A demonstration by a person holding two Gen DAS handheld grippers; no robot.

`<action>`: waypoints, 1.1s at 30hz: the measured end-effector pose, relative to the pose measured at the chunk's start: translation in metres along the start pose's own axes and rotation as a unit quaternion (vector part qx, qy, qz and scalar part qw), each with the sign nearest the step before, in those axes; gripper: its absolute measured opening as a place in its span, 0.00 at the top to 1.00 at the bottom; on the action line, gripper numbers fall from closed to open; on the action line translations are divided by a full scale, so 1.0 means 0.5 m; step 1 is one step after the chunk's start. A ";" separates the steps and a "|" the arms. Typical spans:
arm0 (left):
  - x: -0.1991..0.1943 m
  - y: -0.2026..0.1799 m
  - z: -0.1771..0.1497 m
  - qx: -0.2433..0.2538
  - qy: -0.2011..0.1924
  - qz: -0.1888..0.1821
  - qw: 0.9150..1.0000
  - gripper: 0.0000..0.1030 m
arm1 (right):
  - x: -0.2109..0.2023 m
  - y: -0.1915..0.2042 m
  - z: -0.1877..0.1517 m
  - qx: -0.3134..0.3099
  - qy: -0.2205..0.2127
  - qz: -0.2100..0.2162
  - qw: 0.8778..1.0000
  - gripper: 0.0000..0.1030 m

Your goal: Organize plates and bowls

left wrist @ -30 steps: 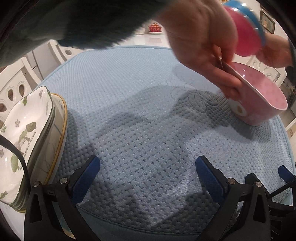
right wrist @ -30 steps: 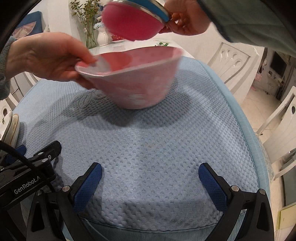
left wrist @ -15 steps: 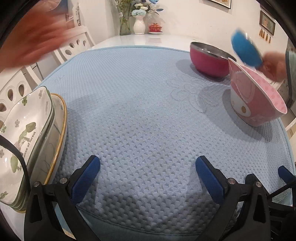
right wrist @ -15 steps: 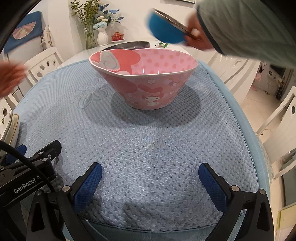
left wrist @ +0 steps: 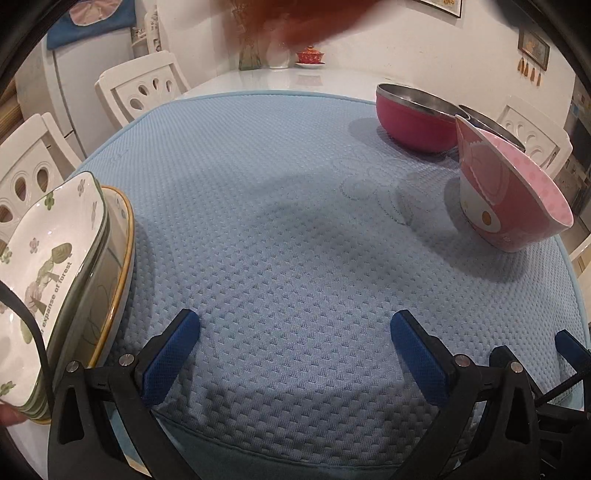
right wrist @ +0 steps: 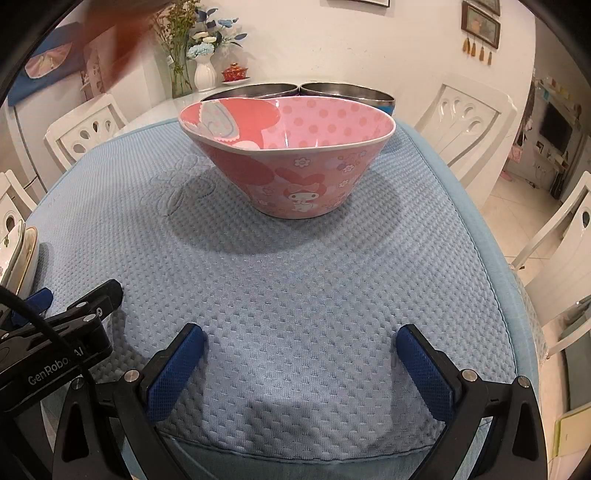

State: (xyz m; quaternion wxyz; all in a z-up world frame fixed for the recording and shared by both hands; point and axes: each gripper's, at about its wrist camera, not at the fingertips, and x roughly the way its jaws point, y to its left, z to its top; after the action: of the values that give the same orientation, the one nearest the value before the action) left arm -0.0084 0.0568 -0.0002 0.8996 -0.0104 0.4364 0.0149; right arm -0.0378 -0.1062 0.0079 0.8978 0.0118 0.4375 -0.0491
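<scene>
A pink cartoon bowl [left wrist: 506,192] [right wrist: 291,162] stands upright on the blue mat [left wrist: 288,229] [right wrist: 295,280]. Behind it stand a magenta steel bowl [left wrist: 413,122] and a blue steel bowl, whose rims [right wrist: 255,90] [right wrist: 347,92] show in the right wrist view. A stack of white leaf-print plates [left wrist: 51,280] sits at the mat's left edge; its edge shows in the right wrist view [right wrist: 18,251]. My left gripper [left wrist: 295,347] is open and empty near the mat's front edge. My right gripper [right wrist: 301,360] is open and empty, in front of the pink bowl.
White chairs [left wrist: 144,88] [right wrist: 465,125] ring the table. A vase with flowers [right wrist: 205,70] and a small red lidded cup [left wrist: 309,57] stand at the far side. A blurred hand [left wrist: 295,18] passes overhead. The left gripper's body [right wrist: 55,354] lies left of my right one.
Bare hands set the pink bowl, then the magenta and blue bowls, on the mat and withdrew. Both grippers have not moved.
</scene>
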 end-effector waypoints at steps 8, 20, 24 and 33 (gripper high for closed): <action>-0.001 0.000 0.004 0.000 0.000 0.000 1.000 0.00 | 0.000 0.000 0.001 0.000 0.000 0.000 1.000 0.00; -0.002 0.001 0.006 0.000 0.000 -0.001 1.000 0.00 | 0.001 0.000 0.001 0.000 0.000 0.000 1.000 0.00; 0.002 0.004 0.011 0.000 -0.001 -0.002 1.000 0.00 | 0.000 0.000 0.001 0.000 0.000 0.000 1.000 0.00; 0.019 0.004 0.030 -0.006 0.000 0.000 1.000 0.00 | 0.000 0.000 0.000 0.000 0.000 0.000 1.000 0.00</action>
State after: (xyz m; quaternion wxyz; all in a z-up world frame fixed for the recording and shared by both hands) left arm 0.0092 0.0595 0.0014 0.8996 -0.0156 0.4360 0.0177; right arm -0.0375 -0.1062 0.0080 0.8978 0.0117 0.4375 -0.0490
